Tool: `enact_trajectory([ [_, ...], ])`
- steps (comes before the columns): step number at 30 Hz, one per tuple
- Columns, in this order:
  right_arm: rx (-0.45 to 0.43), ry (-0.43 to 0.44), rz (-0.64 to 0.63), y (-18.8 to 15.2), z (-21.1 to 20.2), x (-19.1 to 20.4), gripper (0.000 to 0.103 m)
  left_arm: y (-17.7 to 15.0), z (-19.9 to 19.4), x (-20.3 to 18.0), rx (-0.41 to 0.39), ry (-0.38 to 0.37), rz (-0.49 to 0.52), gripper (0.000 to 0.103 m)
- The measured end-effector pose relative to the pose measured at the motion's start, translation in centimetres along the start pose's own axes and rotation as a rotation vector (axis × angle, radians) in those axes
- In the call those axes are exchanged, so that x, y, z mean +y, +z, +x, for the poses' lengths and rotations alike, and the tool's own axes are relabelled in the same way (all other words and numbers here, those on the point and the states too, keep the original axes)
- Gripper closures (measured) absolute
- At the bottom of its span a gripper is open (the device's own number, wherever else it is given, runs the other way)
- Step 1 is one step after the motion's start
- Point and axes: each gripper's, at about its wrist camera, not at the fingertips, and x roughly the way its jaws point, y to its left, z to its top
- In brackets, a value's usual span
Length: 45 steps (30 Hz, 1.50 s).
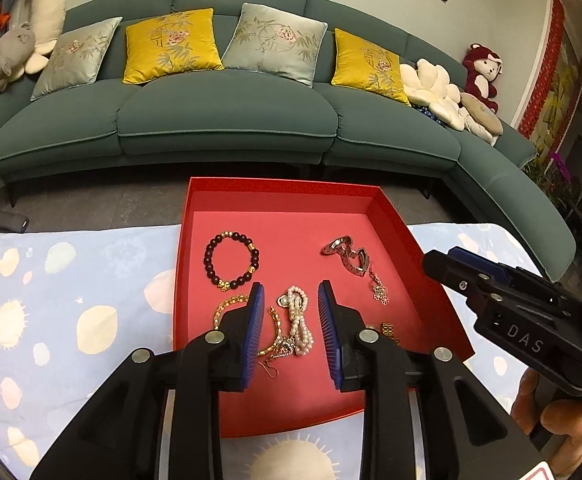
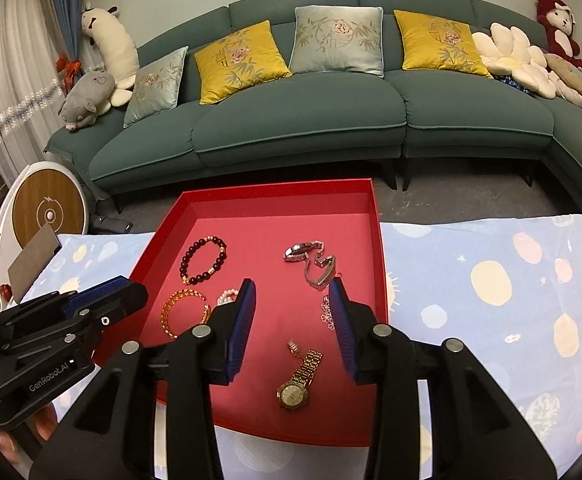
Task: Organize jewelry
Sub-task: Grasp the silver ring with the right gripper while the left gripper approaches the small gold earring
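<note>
A red tray [image 1: 435,272] [image 2: 379,248] holds jewelry on the cloth-covered table. In it lie a dark bead bracelet [image 1: 233,260] [image 2: 205,261], a silver watch [image 1: 349,254] [image 2: 311,262], a gold chain bracelet [image 1: 227,308] [image 2: 183,312], a pearl strand [image 1: 301,320], a flower pendant [image 1: 379,291] [image 2: 327,316] and a gold watch [image 2: 299,380]. My left gripper [image 1: 291,320] is open, its fingers either side of the pearl strand, above it. My right gripper [image 2: 293,320] is open and empty above the tray, with the gold watch below between its fingers.
The table has a light blue cloth with round spots [image 1: 71,300] [image 2: 511,300]. A green sofa [image 1: 227,120] with cushions and plush toys stands behind. A round white and wood device [image 2: 47,212] stands on the floor at left.
</note>
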Motion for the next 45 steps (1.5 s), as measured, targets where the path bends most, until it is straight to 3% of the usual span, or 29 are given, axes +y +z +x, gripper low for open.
enact_trajectory([
  [5,-0.071,0.013,0.013,1.3,-3.5,0.0,0.065,1.2,-2.6,-0.1,-0.044,-0.022,-0.021,0.071],
  [7,-0.099,0.017,0.02,1.6,-5.3,0.0,0.058,1.5,-4.1,-0.5,-0.063,-0.022,-0.01,0.071],
  [10,-0.133,0.024,0.038,1.5,-8.3,-0.2,0.057,1.4,-6.7,-1.5,-0.082,-0.013,0.034,0.07],
  [12,-0.146,0.028,0.057,1.2,-10.0,-0.3,0.057,0.8,-8.4,-2.1,-0.101,0.0,0.061,0.062],
  [15,-0.174,0.01,0.063,-0.5,-12.8,-0.4,0.057,-0.3,-10.6,-2.7,-0.11,0.022,0.075,0.059],
  [20,-0.121,-0.01,0.071,-4.7,-15.8,-1.6,0.057,-3.7,-13.5,-2.5,-0.11,0.022,0.039,0.055],
  [26,-0.108,-0.054,0.025,-8.3,-18.6,-2.0,0.057,-8.2,-15.3,-2.2,-0.081,0.094,0.057,0.055],
  [34,0.005,-0.064,-0.022,-12.7,-16.9,-2.1,0.057,-13.7,-13.8,-0.9,0.013,0.105,0.012,0.055],
  [45,0.14,-0.093,-0.078,-16.5,-12.0,-1.5,0.057,-16.8,-10.1,0.0,0.085,0.124,0.02,0.055],
])
